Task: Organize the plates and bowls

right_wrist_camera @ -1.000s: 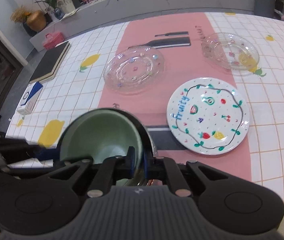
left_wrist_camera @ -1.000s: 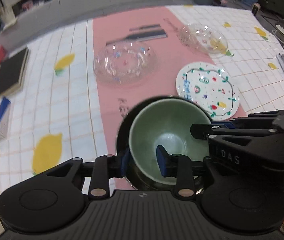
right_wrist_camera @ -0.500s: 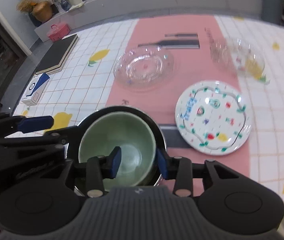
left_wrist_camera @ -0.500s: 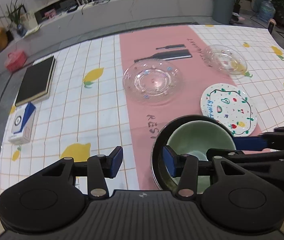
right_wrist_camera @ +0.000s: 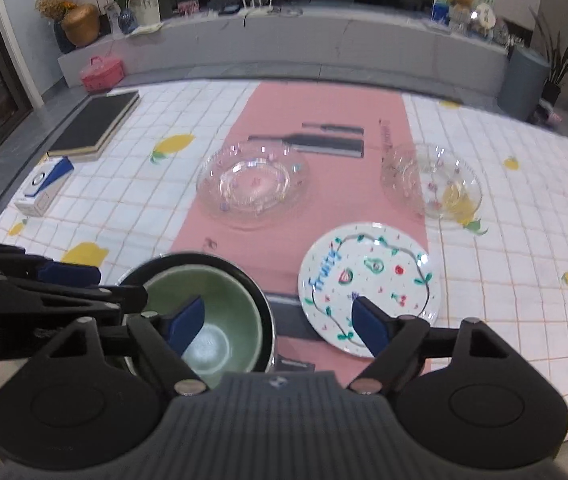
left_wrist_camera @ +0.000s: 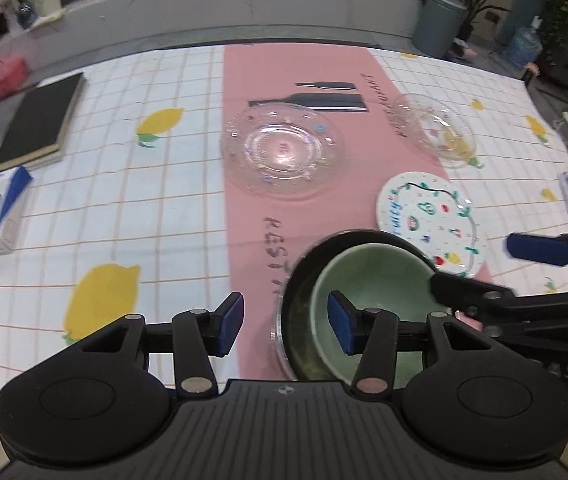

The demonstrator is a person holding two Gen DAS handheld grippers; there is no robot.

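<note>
Step in hand: release after nesting. Green bowl sits inside black bowl, lower left of the right wrist view, lower centre-right of the left wrist view. Stack rests on the pink runner.

L gripper: jaws apart, have just been opening. Nothing clamped; its right pad hangs over the green bowl's near rim, left pad over bare cloth. No contact that I can see.

R gripper: jaws wide apart, have just been opening. Left pad over the green bowl's interior, right pad over the near edge of the fruit plate. Holds nothing.

Other ware, all flat on the tablecloth:
- big glass plate, frame centre, well apart from the stack.
- small glass bowl, upper right.
- fruit plate just right of the stack, not touching it.

Judgement: bowls part looks done, two nested; small glass bowl maybe still to join. Plates not yet stacked.

Next move prob. calls for: clear both grippers off the stack w/o catching a rim, then pinch the fruit plate at its edge. Flat plate on cloth = thin lip, so a low, shallow approach is needed. Glass is slippery; grip firmly.
</note>
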